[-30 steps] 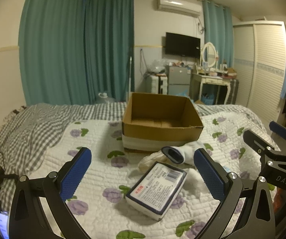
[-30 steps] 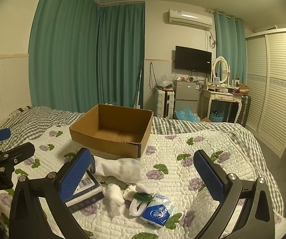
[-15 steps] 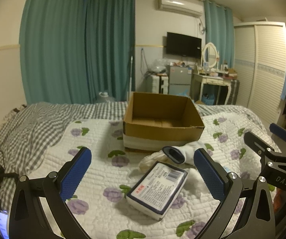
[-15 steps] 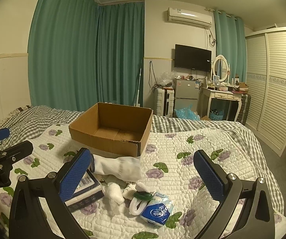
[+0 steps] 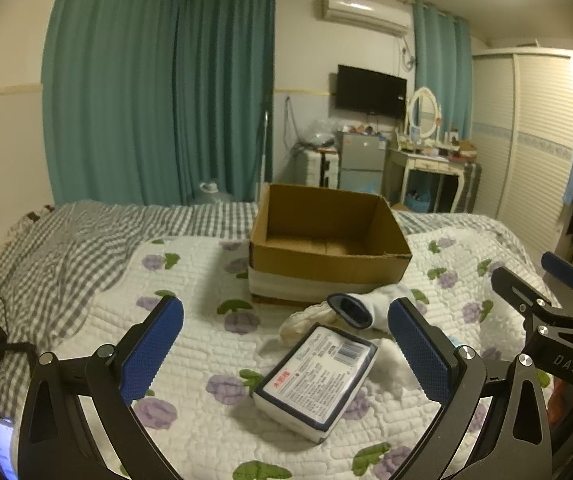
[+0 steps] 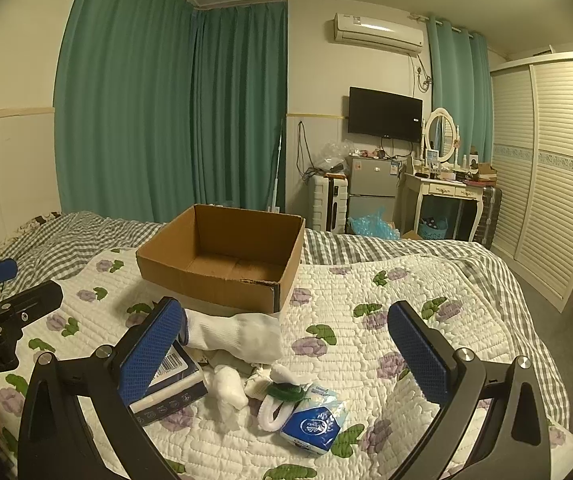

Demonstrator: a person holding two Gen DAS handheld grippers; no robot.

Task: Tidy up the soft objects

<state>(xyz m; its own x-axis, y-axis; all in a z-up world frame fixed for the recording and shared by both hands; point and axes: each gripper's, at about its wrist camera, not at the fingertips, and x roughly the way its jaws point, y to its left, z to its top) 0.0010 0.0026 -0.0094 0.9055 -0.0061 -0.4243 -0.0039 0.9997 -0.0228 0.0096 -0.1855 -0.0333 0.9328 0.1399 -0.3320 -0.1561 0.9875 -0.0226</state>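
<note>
Little has changed over the last second: both views have crept slightly nearer and lower toward the bed, and nothing on the quilt has shifted.

The floral quilt (image 5: pixel 190 280) covers the near part of the bed, with a grey checked sheet (image 5: pixel 66 240) beyond and to the left. An open cardboard box (image 5: pixel 326 248) sits in the middle of the quilt, its inside bare as far as the views reach.

Just in front of the box lies the cluster of soft things. A white sock (image 6: pixel 238 336) with a dark cuff lies almost against the box's front wall. Beside it rests a wrapped tissue pack with a dark border (image 5: pixel 318 376), lying flat and turned at an angle. Nearer the right side lie a small crumpled white cloth (image 6: pixel 228 392), a rolled white band with a green piece (image 6: pixel 282 394) on top, and a small blue tissue packet (image 6: pixel 314 426) — all close together, some touching.

The left gripper (image 5: pixel 286 356) hovers above the bordered pack, its blue pads spread wide and holding nothing. The right gripper (image 6: pixel 286 356) hangs over the small items — equally wide apart, touching nothing.
</note>
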